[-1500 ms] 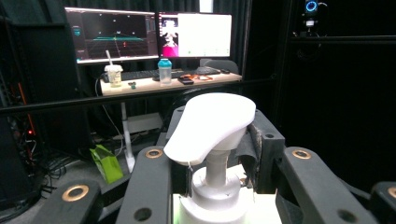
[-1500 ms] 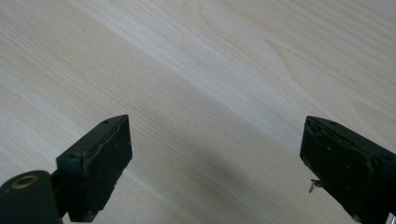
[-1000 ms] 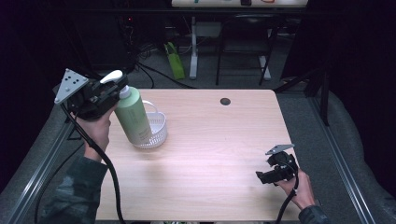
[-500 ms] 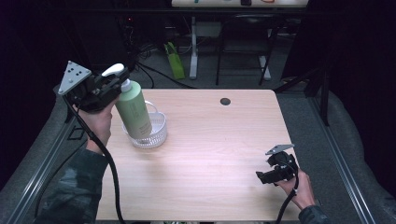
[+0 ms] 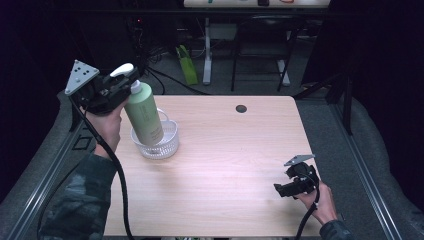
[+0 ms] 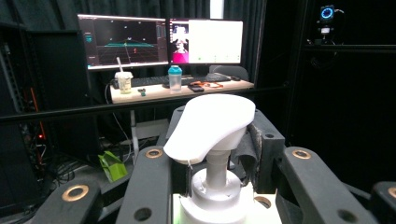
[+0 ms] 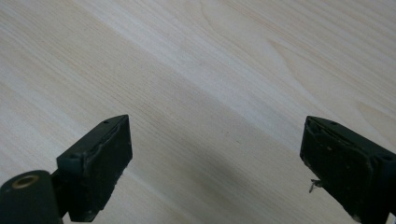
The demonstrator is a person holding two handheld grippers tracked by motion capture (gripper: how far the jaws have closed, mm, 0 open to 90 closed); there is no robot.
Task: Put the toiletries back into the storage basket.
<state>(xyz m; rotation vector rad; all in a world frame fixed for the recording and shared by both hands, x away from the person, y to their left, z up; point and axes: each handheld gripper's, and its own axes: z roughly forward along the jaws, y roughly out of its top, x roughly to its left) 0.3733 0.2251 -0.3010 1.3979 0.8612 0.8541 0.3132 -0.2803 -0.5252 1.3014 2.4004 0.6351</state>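
Note:
A pale green pump bottle (image 5: 145, 117) with a white pump head (image 5: 122, 70) hangs tilted over the left side of the wooden table (image 5: 225, 160). Its base reaches into a clear plastic basket (image 5: 167, 145). My left gripper (image 5: 131, 85) is shut on the bottle's neck just below the pump. In the left gripper view the pump head (image 6: 210, 126) sits between the black jaws of the left gripper (image 6: 210, 156). My right gripper (image 5: 276, 190) stands open low over the table's front right. Bare wood (image 7: 210, 70) lies between the jaws of the right gripper (image 7: 215, 168).
A small black round grommet (image 5: 241, 108) sits near the table's far edge. Beyond the table are desk legs, cables and a green item on the floor (image 5: 187, 65). A desk with monitors (image 6: 163, 39) and drink cups appears in the left gripper view.
My left gripper has risen slightly with the bottle, which now stands a little more upright over the basket. The right gripper has stayed put.

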